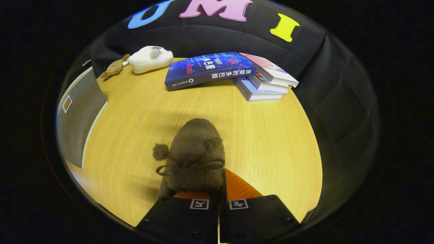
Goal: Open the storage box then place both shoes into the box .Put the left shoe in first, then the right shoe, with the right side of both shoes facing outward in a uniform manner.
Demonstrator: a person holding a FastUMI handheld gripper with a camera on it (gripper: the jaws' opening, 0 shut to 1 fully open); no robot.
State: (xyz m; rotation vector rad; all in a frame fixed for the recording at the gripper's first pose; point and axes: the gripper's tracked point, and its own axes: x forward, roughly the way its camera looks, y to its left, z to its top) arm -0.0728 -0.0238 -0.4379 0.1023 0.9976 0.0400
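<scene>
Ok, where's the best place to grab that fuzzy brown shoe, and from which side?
Take the fuzzy brown shoe by its near rim, coming from this end along its length. The body is broad and rounded, and the bow and pom-pom are loose. The gripper has its fingers nearly together at that rim; whether they pinch it is unclear.

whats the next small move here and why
Probably swing the gripper left toward the grey box. Its fingers look closed on the rim of the fuzzy brown shoe, which sits just ahead of them over the table, and the box lies off to that side. Whether the box is open cannot be told.
</scene>
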